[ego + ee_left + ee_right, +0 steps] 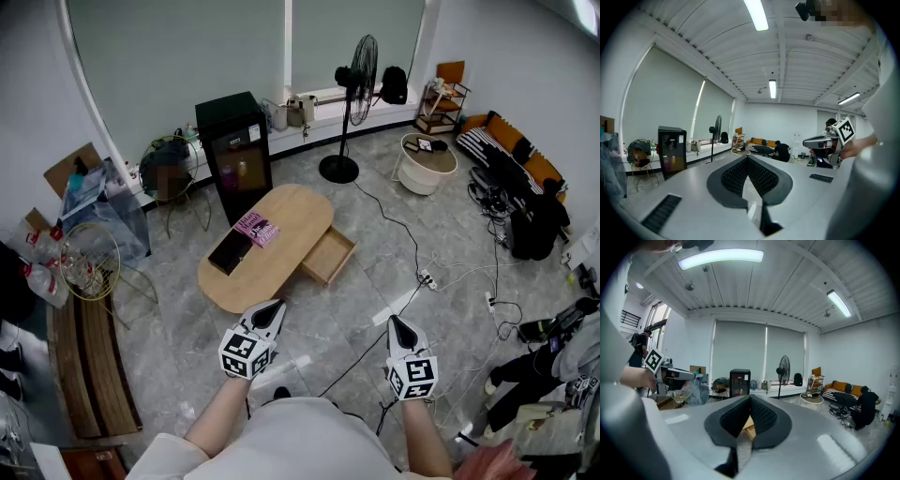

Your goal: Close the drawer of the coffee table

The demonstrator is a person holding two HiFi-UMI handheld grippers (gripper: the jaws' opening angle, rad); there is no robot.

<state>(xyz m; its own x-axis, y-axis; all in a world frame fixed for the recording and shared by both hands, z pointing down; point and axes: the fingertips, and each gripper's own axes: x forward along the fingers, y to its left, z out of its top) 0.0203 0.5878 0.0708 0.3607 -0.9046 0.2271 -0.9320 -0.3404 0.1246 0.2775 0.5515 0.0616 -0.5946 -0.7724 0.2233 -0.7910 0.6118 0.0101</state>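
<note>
The oval wooden coffee table stands on the grey floor ahead of me. Its drawer is pulled out on the right side and looks empty. On the tabletop lie a pink book and a flat black object. My left gripper is shut and empty, held in the air short of the table's near end. My right gripper is also shut and empty, farther right, well short of the drawer. Between the right gripper's closed jaws a bit of the wooden drawer shows. The left gripper's tips meet.
A standing fan and a black mini fridge stand behind the table. A round white side table and a sofa are at the far right. Cables and a power strip lie on the floor right of the drawer. A wooden bench runs along the left.
</note>
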